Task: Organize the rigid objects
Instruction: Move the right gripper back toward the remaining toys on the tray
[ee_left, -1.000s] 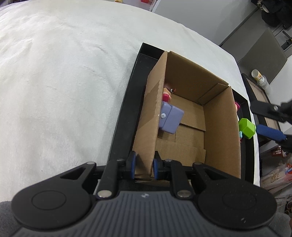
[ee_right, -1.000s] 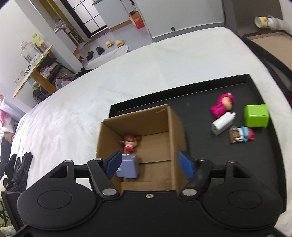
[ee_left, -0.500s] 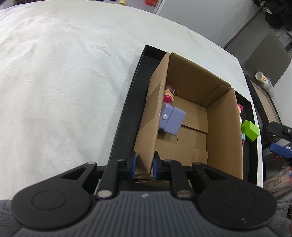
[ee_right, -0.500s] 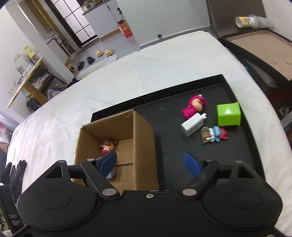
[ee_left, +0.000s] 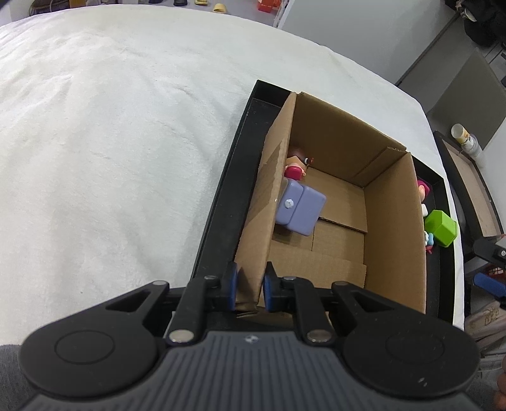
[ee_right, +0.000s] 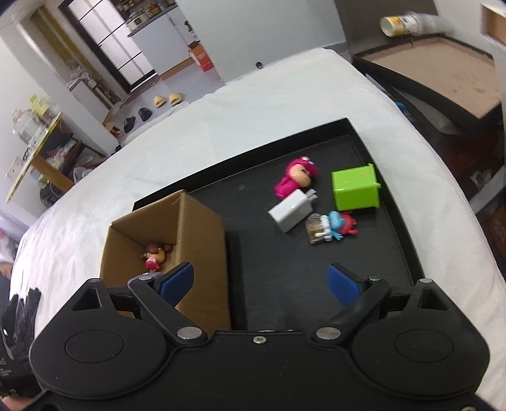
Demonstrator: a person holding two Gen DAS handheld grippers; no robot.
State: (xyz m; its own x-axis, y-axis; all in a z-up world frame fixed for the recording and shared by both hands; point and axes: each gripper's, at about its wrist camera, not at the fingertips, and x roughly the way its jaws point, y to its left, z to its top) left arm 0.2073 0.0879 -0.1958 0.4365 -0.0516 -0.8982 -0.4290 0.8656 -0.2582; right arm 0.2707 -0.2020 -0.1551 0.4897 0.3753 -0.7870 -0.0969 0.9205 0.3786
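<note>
Left tongs (ee_left: pixel 249 290) pinching the box (ee_left: pixel 392 227) wall, right tongs (ee_right: pixel 261 283) wide apart, just been opening, nothing between.
Beside the box on the tray (ee_right: pixel 284 268): green cube (ee_right: pixel 355 188), white plug (ee_right: pixel 292 211).

White cloth (ee_right: pixel 221 126) spreads wide across the frame, soft and faintly wrinkled. Upper left in the right wrist view, a tall dark-framed cabinet (ee_right: pixel 104 53) with pale panels stands against the grey wall, jars crowding its top. On the pale floor below it, yellow slippers (ee_right: pixel 167 99) and dark shoes (ee_right: pixel 136 118) sit in a row. An orange box (ee_right: pixel 200 57) leans by the white wall. Far left, a yellow-edged shelf (ee_right: pixel 31 151) carries a glass jar and clutter. Upper right, a brown-topped side table (ee_right: pixel 442 72) with a dark rim holds a tipped cup (ee_right: pixel 401 23). Even indoor light, no hard shadows.
</note>
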